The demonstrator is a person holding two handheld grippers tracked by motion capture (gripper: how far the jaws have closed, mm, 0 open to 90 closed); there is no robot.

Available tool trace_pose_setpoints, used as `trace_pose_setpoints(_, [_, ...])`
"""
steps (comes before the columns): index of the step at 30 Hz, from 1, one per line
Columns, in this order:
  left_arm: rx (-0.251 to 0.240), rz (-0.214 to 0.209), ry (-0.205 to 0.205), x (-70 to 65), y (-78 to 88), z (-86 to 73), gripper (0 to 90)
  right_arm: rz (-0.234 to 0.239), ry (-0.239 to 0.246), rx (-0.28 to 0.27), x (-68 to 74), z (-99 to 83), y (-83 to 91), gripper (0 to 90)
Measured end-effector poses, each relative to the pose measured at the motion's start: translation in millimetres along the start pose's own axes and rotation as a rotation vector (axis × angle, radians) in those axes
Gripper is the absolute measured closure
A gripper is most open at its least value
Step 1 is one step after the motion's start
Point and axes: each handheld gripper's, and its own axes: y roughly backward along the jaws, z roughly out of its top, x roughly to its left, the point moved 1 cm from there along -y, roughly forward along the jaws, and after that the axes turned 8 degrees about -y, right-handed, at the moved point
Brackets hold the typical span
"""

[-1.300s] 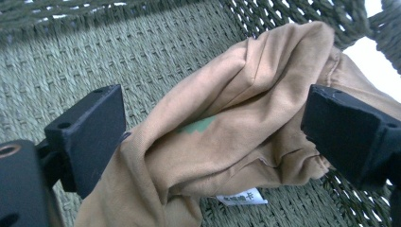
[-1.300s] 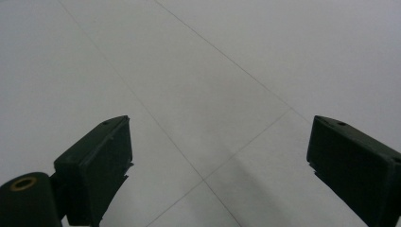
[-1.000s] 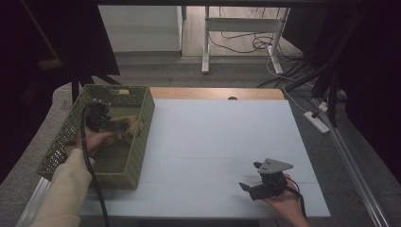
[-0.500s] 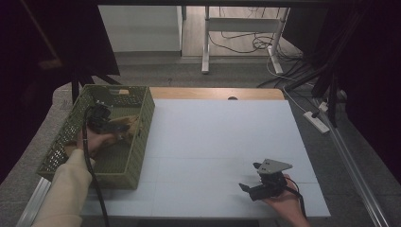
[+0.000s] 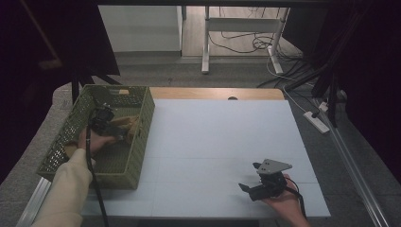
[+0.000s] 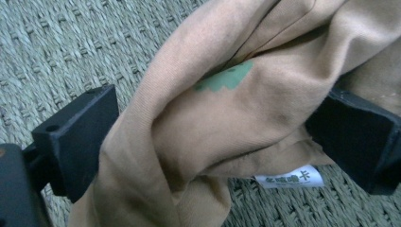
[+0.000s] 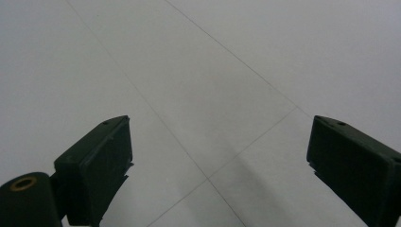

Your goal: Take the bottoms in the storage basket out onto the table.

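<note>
Fabric of the tan garment [image 6: 227, 127], bunched between the left hand-held gripper [image 5: 124, 134]'s closing jaws in the green basket [image 5: 142, 142], could slip or snag on the mesh, while the right hand-held gripper [image 5: 249, 177] idles open over the counter [image 5: 222, 142].

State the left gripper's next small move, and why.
Probably close fully and lift: the left gripper sits in the basket with tan cloth bunched between its fingers, while the right gripper waits open over the table.

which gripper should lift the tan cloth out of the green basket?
Left gripper: its jaws already straddle the bunched tan cloth inside the green mesh basket. Right gripper sits open over the white table, far off.
</note>
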Motion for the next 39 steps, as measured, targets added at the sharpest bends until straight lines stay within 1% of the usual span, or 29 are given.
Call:
trace_pose_setpoints(7, [0.020,0.015,0.006,-0.6,-4.4,0.6,6.8,-0.001,0.002,0.002,0.5,-0.1,-0.7,7.4])
trace_pose_setpoints(10, [0.030,0.014,0.018,-0.5,-5.6,0.6,12.1,-0.003,0.001,0.002,0.3,0.0,-0.4,7.4])
trace_pose_setpoints(11, [0.030,0.010,0.023,-0.2,-5.8,0.3,14.8,-0.003,0.001,0.001,0.2,0.0,-0.3,7.4])
trace_pose_setpoints(14, [0.035,0.003,0.021,0.3,-5.3,-0.4,23.2,-0.004,0.000,0.002,0.2,-0.1,-0.4,7.4])
trace_pose_setpoints(16, [0.032,-0.008,0.019,1.2,-4.3,-1.1,31.4,-0.005,0.000,0.003,0.3,-0.1,-0.6,7.4])
trace_pose_setpoints(21, [0.040,0.004,0.022,3.0,-2.9,-2.8,50.4,-0.007,0.001,0.006,0.3,-0.2,-1.3,7.5])
trace_pose_setpoints(26, [0.045,0.003,0.018,3.9,-2.2,-3.8,61.7,-0.010,0.005,0.010,0.4,-0.2,-1.6,7.5])
trace_pose_setpoints(31, [0.044,0.003,0.013,4.2,-0.8,-4.1,66.2,-0.013,0.001,0.003,0.1,-0.1,-0.9,7.5])
trace_pose_setpoints(34, [0.036,-0.004,0.019,5.0,-0.4,-4.7,66.6,-0.014,0.001,0.005,0.1,-0.2,-1.0,7.5])
trace_pose_setpoints(39, [0.038,-0.003,0.015,5.0,0.4,-4.5,66.7,-0.016,0.002,0.004,0.1,0.0,-0.5,7.5])
